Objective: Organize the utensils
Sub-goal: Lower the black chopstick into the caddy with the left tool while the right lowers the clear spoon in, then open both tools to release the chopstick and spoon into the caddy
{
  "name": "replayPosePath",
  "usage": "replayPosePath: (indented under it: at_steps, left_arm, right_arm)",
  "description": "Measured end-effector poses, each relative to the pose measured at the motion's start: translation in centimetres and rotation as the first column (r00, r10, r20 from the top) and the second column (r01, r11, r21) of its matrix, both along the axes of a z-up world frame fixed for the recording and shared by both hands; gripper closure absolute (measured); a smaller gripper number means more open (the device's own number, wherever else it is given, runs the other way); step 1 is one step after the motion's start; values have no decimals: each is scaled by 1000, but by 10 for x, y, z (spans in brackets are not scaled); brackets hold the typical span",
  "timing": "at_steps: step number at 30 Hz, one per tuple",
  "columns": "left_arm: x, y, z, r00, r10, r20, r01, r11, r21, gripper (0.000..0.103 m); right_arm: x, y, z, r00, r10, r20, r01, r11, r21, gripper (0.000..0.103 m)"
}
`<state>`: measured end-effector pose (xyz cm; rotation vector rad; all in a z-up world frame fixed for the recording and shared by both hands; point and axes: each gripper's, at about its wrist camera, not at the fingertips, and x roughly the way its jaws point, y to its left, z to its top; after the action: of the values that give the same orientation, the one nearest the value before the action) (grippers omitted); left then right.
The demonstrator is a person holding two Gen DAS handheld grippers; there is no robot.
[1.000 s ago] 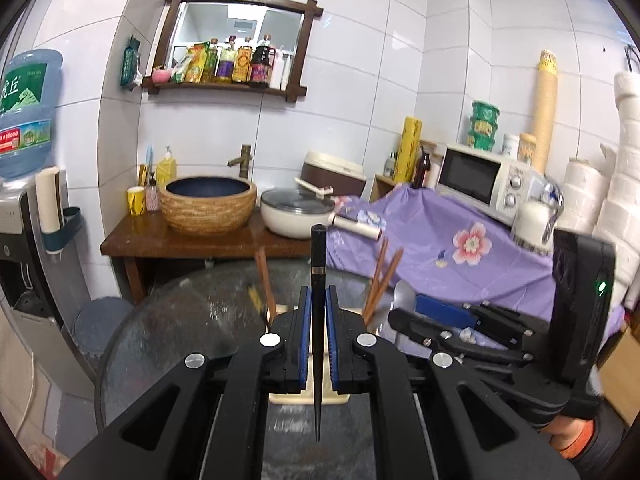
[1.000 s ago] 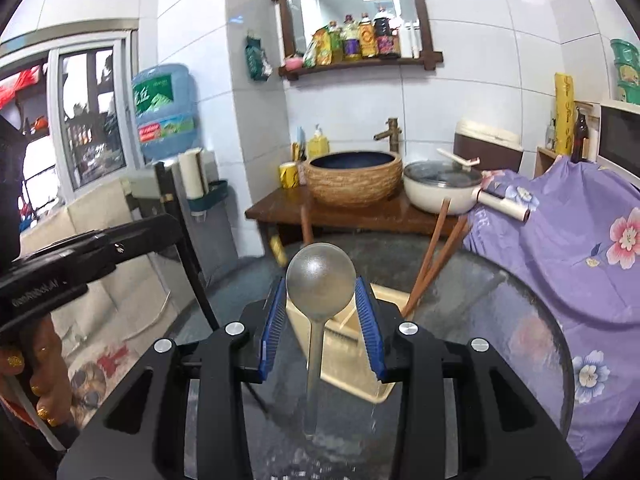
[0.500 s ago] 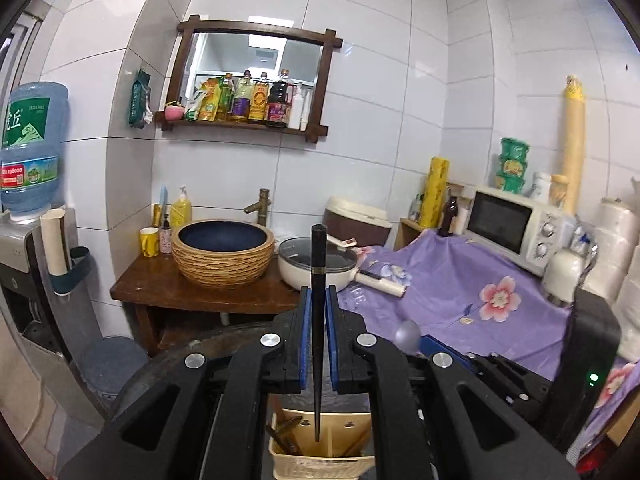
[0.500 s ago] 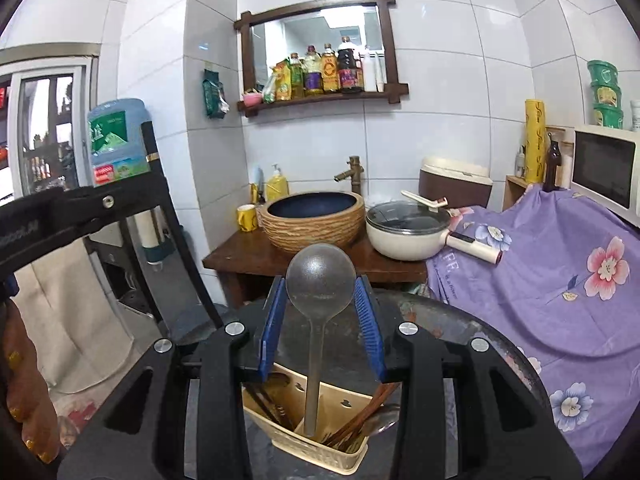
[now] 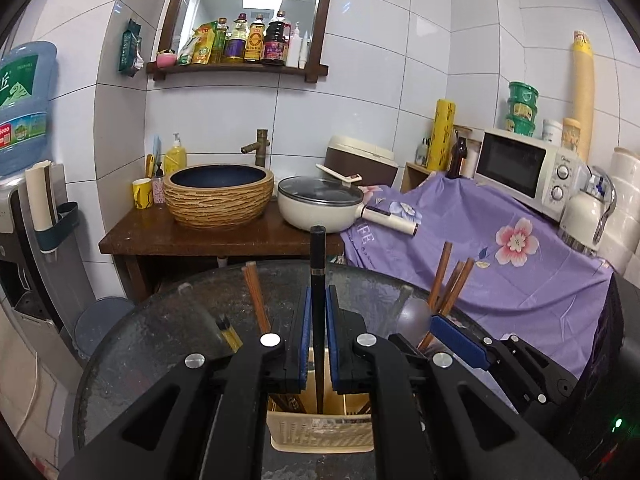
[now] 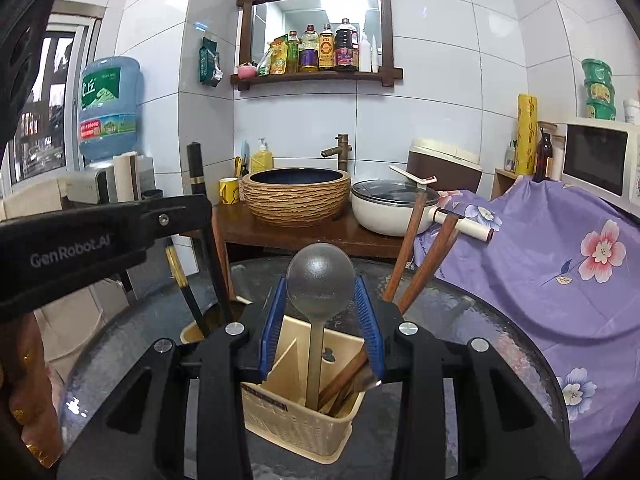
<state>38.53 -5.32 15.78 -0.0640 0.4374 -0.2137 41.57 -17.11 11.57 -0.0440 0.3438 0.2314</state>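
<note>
My left gripper (image 5: 317, 312) is shut on a black chopstick (image 5: 317, 256), held upright with its lower end inside the cream utensil basket (image 5: 320, 434). My right gripper (image 6: 321, 300) is shut on a grey metal spoon (image 6: 320, 280), bowl up, its handle reaching down into the same basket (image 6: 296, 424). Brown chopsticks (image 6: 416, 256) stand in the basket's right compartment. A black chopstick with a gold band (image 6: 182, 280) leans on the left. The left gripper's arm shows in the right wrist view (image 6: 100, 232).
The basket stands on a round glass table (image 5: 160, 340). Behind it are a wooden stand with a woven basin (image 5: 219, 194) and a white pot (image 5: 320, 206), a purple flowered cloth (image 5: 500, 256), a microwave (image 5: 524, 168) and a water dispenser (image 5: 24, 112).
Both grippers rose and then came down over the basket. The black chopstick's tip and the spoon's handle now reach into the basket's compartments.
</note>
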Motion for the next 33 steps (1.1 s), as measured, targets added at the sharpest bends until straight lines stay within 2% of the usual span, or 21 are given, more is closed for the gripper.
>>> replayPosePath:
  at_steps: [10,17,21,23,24,28,31,33]
  left_arm:
    - [4,5,-35,998,-6,-67,5,1000,-11,96]
    - [-2,0,-37,998,-23,-55,23,1000,5,96]
    - [-12,1,-32,1000,-19,-19,19,1000,7,95]
    - [-21,2,-29,1000,-22,4,22,1000,13,89]
    - [-27,3,-28,1000,-22,20,22,1000,13,87]
    - [-55,10,-28,996,-9,94,8,1000,8,57]
    - [-73,15,-31,992,-11,122,10,1000,11,43]
    - [-91,19,-37,990,-11,142,8,1000,22,30]
  right_arm:
    - [-4,-1,-36,1000,-1,-11,0,1000,-14,66]
    - [-7,0,-43,1000,4,-4,-4,1000,-28,66]
    - [-14,-4,-41,1000,7,9,-7,1000,-20,64]
    - [-18,-5,-38,1000,14,14,-14,1000,-7,54]
    - [-23,-8,-37,1000,21,22,-21,1000,2,54]
    - [-43,-16,-35,999,17,49,-17,1000,-3,52]
    - [-60,-28,-38,1000,10,24,-10,1000,13,33]
    - [-77,-35,-39,999,-23,24,22,1000,18,27]
